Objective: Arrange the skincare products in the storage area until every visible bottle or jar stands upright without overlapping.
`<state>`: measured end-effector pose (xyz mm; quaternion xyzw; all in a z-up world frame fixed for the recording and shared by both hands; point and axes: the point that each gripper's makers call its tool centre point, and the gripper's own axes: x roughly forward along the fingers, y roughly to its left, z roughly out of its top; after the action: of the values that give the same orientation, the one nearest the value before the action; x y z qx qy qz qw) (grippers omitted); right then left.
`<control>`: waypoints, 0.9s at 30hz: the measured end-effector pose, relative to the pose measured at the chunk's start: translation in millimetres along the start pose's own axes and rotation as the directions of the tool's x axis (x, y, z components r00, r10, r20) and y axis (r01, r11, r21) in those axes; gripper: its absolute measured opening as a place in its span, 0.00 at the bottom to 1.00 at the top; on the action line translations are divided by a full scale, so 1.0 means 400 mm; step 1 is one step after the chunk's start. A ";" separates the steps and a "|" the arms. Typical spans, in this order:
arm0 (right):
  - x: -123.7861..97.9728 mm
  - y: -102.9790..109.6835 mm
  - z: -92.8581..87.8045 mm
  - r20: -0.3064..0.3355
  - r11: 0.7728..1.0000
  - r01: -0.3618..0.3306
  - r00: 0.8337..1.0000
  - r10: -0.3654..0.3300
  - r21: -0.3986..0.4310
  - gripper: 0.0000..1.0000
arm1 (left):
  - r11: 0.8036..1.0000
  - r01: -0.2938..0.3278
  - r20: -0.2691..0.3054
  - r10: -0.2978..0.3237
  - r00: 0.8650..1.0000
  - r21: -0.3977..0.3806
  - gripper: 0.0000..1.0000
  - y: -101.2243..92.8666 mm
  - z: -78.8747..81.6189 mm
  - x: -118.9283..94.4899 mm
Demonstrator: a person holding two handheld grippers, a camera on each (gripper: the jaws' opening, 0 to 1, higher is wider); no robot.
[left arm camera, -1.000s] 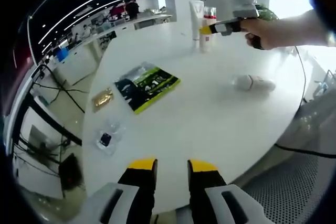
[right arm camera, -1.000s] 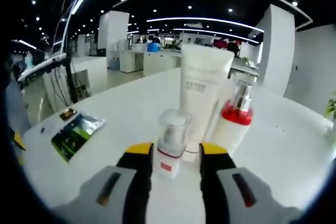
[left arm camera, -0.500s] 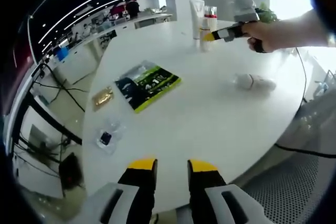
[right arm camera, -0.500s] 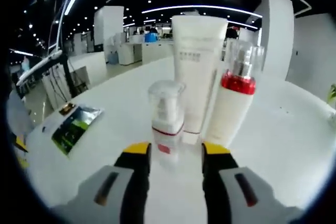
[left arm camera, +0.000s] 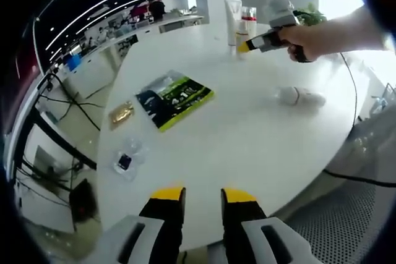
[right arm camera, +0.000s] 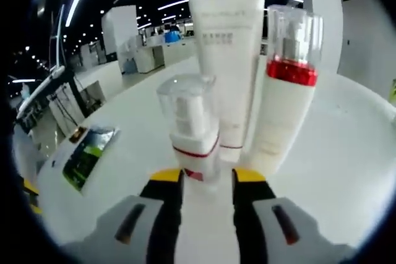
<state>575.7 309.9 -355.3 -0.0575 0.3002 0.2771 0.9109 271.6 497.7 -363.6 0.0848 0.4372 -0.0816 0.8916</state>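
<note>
Your right gripper has closed in on the small pump bottle over the last second: a second ago the bottle stood just beyond the yellow tips, and now its base sits between them, with the jaws narrowed against its sides, so I judge it clenched on the bottle, though the contact itself is hard to confirm. The bottle stands upright, just in front of the tall white tube and left of the red-collared pump bottle, all three close together at the far side of the white table. In the left gripper view your right hand has edged toward that cluster. Your left gripper hangs idle, jaws parted and empty, over the near edge. One bottle lies on its side to the right, well apart from the group, so the job isn't finished: it needs standing up. The green booklet, gold packet and clear packet lie left.
</note>
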 end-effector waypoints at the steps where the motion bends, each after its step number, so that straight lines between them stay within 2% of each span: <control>1: 0.003 0.001 -0.002 -0.005 1.000 0.002 1.000 -0.002 0.006 0.31 | 1.000 0.000 -0.001 0.000 1.000 0.000 0.24 0.000 0.000 0.000; 8: 0.020 0.002 -0.021 -0.034 1.000 0.008 0.999 -0.008 -0.002 0.27 | 1.000 0.000 0.003 0.000 1.000 -0.002 0.24 0.000 0.001 -0.001; 27: 0.035 -0.025 -0.010 -0.017 0.997 0.077 0.997 -0.077 0.020 0.22 | 1.000 0.005 -0.005 -0.005 1.000 -0.003 0.23 -0.002 -0.002 0.002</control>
<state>588.3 307.2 -367.1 -0.0621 0.3081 0.2381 0.9190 271.3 497.0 -364.7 0.0827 0.4397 -0.0829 0.8905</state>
